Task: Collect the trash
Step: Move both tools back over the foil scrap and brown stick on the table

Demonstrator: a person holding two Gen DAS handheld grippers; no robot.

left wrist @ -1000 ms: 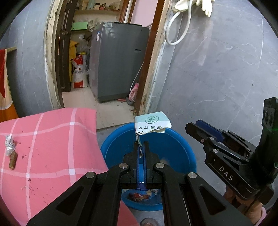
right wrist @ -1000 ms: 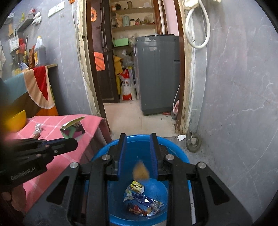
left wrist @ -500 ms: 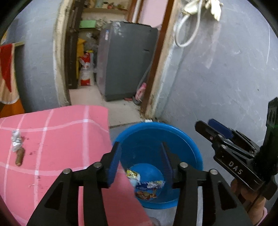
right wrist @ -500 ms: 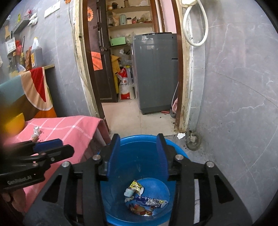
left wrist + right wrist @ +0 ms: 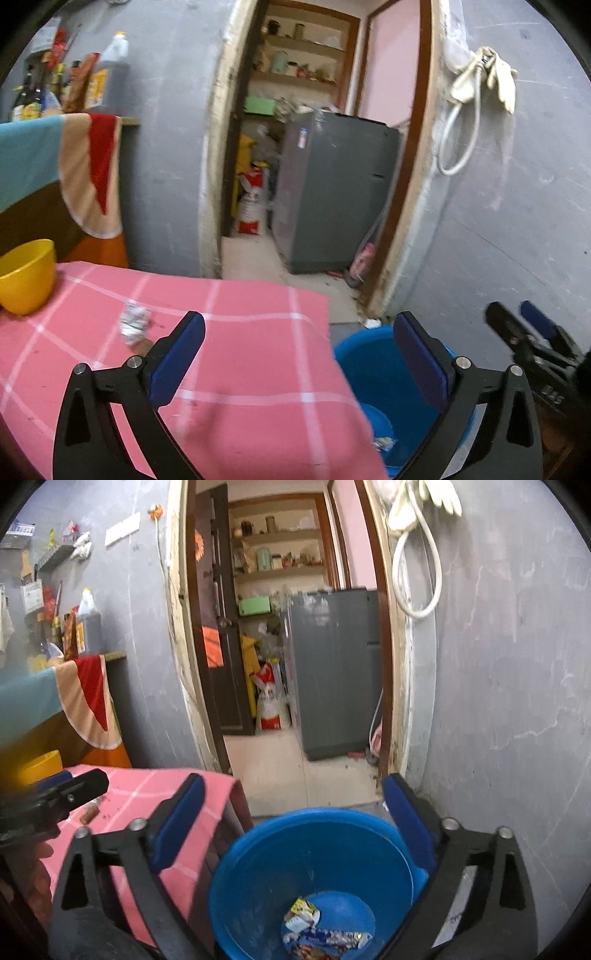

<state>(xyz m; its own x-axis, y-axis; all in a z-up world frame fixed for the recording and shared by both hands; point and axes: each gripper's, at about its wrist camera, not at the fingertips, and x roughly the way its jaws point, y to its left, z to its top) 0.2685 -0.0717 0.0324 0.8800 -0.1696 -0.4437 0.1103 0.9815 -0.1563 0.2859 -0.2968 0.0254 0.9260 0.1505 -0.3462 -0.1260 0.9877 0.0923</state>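
Left gripper (image 5: pixel 299 354): my jaws opening, spread wide, nothing between them; pink checked cloth (image 5: pixel 236 369) on the desk below.

Right gripper (image 5: pixel 291 823): my jaws opening, wide, empty, above the blue bucket (image 5: pixel 258 886).

Crumpled foil wrapper (image 5: pixel 133 322): on the cloth, just beyond my left jaw tip, untouched.

Wrappers (image 5: pixel 317 930): on the bucket floor, under my right jaws.

Yellow bowl (image 5: pixel 26 277): far left on the cloth.

yellow bowl (image 5: pixel 26 280) on pink checked cloth (image 5: pixel 240 354) | grey washing machine (image 5: pixel 332 192) in doorway
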